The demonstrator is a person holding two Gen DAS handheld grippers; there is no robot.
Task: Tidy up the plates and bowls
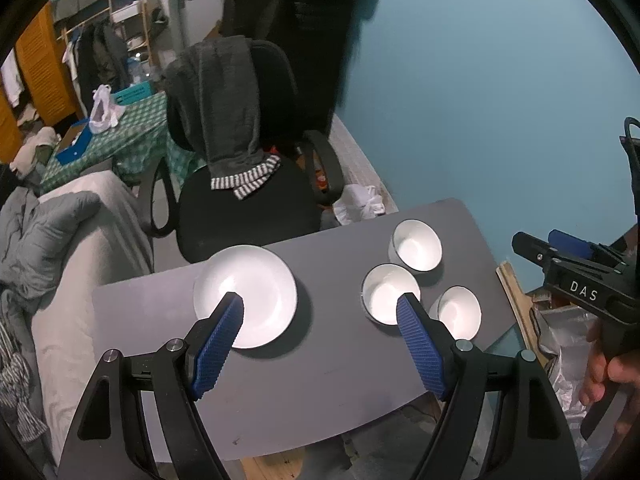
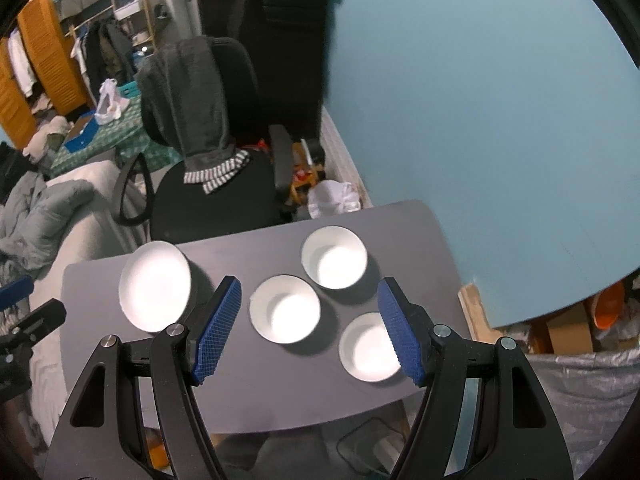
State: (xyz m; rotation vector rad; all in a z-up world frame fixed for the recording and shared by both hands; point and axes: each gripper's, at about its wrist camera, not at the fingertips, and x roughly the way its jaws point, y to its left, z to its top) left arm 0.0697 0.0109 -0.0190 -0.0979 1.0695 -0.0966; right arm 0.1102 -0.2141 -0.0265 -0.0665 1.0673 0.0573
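Observation:
A white plate (image 1: 250, 294) lies on the left of the small grey table (image 1: 320, 368). Three white bowls stand on the right: a far bowl (image 1: 418, 245), a middle bowl (image 1: 386, 294) and a near bowl (image 1: 460, 312). My left gripper (image 1: 320, 304) is open and empty, held above the table's near side. In the right wrist view the plate (image 2: 154, 286) is at left, with the far bowl (image 2: 334, 257), middle bowl (image 2: 285, 308) and near bowl (image 2: 368, 350). My right gripper (image 2: 310, 290) is open and empty above the bowls.
A black office chair (image 1: 248, 200) with a grey garment stands behind the table. A bed with grey bedding (image 1: 48, 240) is at left. The blue wall (image 1: 480, 100) is at right, with bags and boxes (image 2: 580, 360) beside the table.

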